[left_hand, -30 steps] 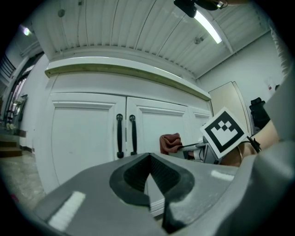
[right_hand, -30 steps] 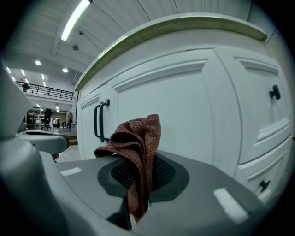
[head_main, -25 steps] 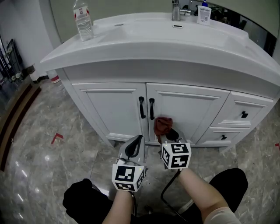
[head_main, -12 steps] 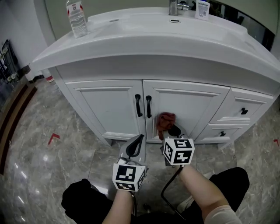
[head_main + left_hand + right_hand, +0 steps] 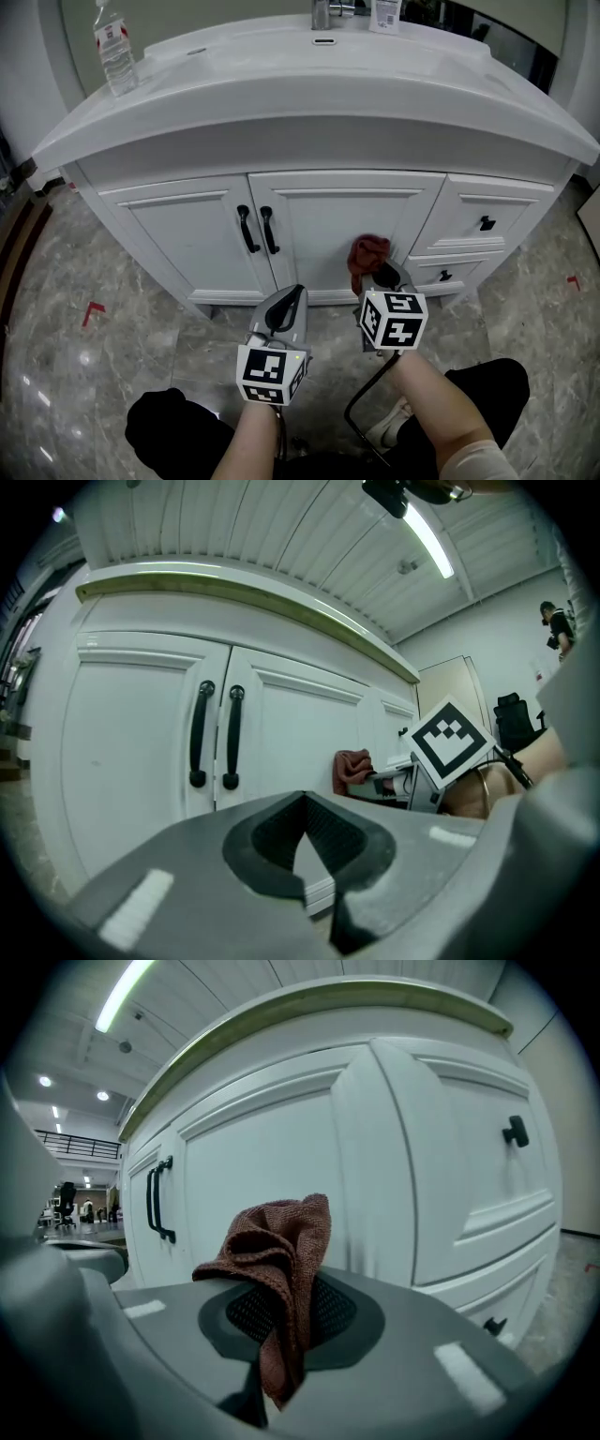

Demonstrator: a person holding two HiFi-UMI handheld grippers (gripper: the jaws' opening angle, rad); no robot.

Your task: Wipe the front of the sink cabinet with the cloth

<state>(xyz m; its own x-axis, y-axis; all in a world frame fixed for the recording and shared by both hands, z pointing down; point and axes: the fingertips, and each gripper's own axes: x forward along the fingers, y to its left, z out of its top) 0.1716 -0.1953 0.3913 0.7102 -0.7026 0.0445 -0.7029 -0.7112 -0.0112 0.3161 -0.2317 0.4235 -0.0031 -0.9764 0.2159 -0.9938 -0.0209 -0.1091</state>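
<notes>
The white sink cabinet (image 5: 319, 220) fills the head view, with two doors, black handles (image 5: 258, 230) and two drawers at the right. My right gripper (image 5: 380, 277) is shut on a reddish-brown cloth (image 5: 367, 257), which sits at the lower right corner of the right door (image 5: 272, 1157). In the right gripper view the cloth (image 5: 277, 1260) bunches up out of the closed jaws, close to the door face. My left gripper (image 5: 286, 309) hangs shut and empty, a little short of the cabinet base. From the left gripper view the cloth (image 5: 352, 769) shows to the right of the handles (image 5: 214, 735).
A water bottle (image 5: 112, 52) stands at the counter's left end, with a faucet (image 5: 323, 14) at the back. Grey marble floor (image 5: 84, 375) lies all round. A red mark (image 5: 92, 311) is on the floor at left. A black cable (image 5: 361, 403) trails below my right arm.
My right gripper and the cloth have shifted right along the cabinet front, from beside the handles toward the door's right edge. The head view has swung right. The left gripper stays put.
</notes>
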